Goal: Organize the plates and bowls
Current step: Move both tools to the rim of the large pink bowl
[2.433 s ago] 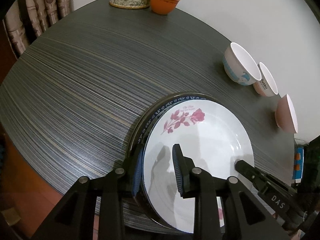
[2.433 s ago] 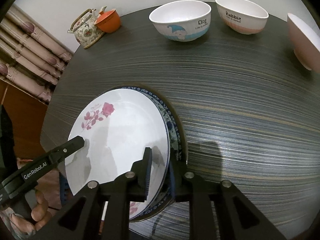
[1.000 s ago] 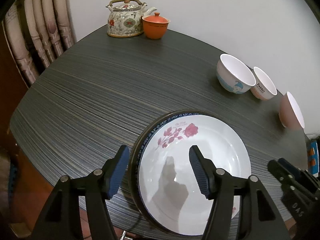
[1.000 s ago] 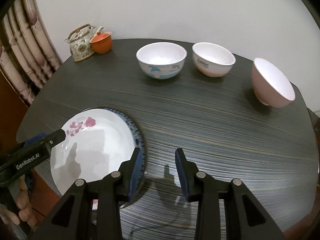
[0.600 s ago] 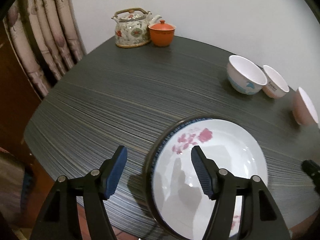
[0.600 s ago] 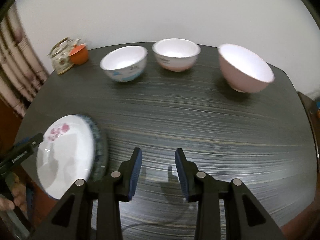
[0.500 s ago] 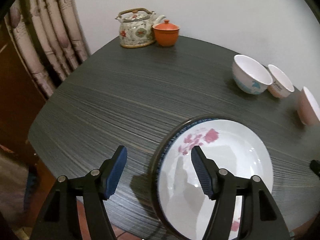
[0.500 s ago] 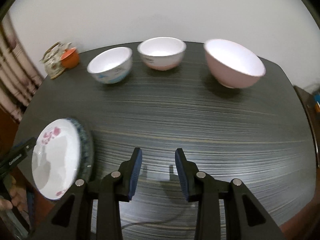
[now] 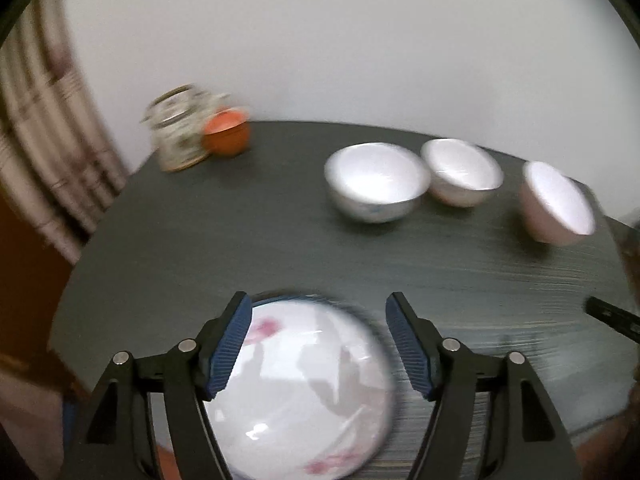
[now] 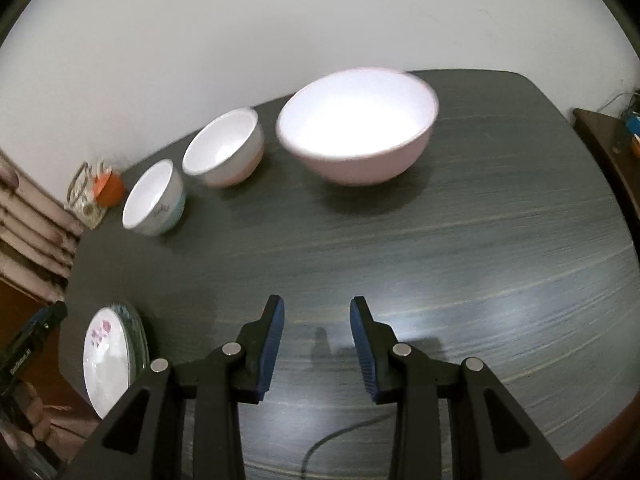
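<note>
The left hand-held gripper point(image 9: 318, 344) hangs above the stack of plates point(image 9: 304, 392) at the bottom centre of its frame; its jaws are opening and grasp nothing, the plate rim lying below and between the blue pads without touching them. The stack sits at the near edge of the dark surface point(image 9: 240, 240), partly overhanging it. The right hand-held gripper point(image 10: 317, 344) is released too, its jaws parted over bare surface at the bottom centre of its view, with nothing between them. In that view a wide open stretch of surface runs from the pads to the pink bowl point(image 10: 356, 128) at upper centre. Two smaller white bowls point(image 10: 224, 148) point(image 10: 154, 204) stand in a line to its left, close together but apart, near the far edge by the wall. A teapot point(image 10: 86, 196) and an orange cup point(image 10: 110, 188) crowd the far left corner, beside a curtain point(image 10: 32, 232). The plates show at lower left, by the left edge. The right half of the surface is open up to its rounded right edge.
</note>
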Available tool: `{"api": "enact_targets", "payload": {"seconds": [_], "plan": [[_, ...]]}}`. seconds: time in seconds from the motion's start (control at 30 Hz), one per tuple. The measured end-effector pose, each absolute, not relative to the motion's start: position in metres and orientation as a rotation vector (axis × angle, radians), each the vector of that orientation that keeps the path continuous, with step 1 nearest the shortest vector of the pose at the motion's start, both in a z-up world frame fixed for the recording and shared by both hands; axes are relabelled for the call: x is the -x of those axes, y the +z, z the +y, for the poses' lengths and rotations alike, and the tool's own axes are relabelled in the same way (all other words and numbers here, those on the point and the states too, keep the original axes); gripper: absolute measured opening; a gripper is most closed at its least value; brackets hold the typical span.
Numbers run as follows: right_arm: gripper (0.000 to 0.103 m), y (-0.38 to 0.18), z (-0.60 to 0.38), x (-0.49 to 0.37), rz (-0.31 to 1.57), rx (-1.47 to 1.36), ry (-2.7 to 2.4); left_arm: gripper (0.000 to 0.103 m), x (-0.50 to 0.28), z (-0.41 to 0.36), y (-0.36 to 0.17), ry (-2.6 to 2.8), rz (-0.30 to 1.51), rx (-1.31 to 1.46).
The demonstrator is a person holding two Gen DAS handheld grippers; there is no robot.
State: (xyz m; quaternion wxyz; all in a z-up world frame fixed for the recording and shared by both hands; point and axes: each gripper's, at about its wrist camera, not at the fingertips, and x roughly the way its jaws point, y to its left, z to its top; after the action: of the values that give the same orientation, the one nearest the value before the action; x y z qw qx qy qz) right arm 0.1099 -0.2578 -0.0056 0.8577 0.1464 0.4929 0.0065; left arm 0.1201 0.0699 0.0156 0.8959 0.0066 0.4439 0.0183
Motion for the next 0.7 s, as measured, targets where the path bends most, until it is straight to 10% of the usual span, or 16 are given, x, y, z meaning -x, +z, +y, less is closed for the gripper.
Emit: {"api": "enact_targets", "payload": {"seconds": [0.7], "plan": [[0.035,-0.011,-0.363,-0.224,1.043,-0.501,-0.079,0.066,-0.287,-0.109,-0.015,-0.275,1.187,0.176]]}}
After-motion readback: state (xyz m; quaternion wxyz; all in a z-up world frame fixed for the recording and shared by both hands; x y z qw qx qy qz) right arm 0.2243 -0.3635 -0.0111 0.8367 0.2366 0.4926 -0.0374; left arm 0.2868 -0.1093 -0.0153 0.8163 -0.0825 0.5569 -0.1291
